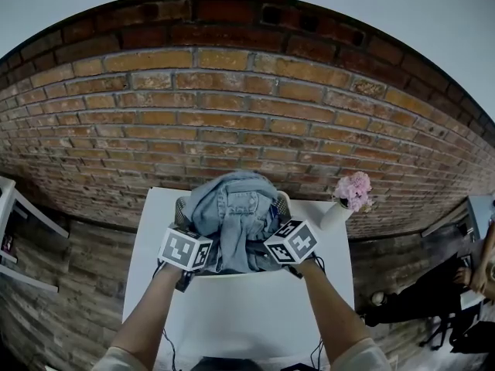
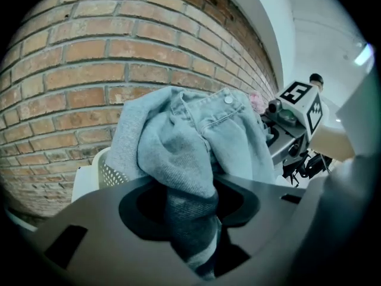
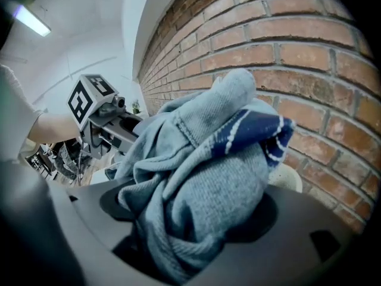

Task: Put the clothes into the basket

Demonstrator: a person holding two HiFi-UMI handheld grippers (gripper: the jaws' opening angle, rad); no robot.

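Observation:
A heap of clothes point(image 1: 232, 211), with pale blue jeans point(image 2: 196, 130) on top, bulges out of the white perforated basket point(image 2: 108, 173) at the back of the white table point(image 1: 247, 315). My left gripper point(image 2: 191, 222) is at the heap's left side, shut on a dark striped cloth point(image 2: 189, 216) under the jeans. At the heap's right side my right gripper point(image 3: 190, 219) is shut on a grey knit sweater point(image 3: 220, 189) with a navy, white-striped part point(image 3: 262, 133). In the head view both marker cubes, left point(image 1: 186, 249) and right point(image 1: 291, 241), flank the heap; the jaws are buried in cloth.
A white vase with pink flowers point(image 1: 349, 195) stands on the table right of the basket. A brick wall point(image 1: 232, 107) rises right behind the basket. A white shelf point(image 1: 15, 230) is at the far left, dark items lie on the floor at the right.

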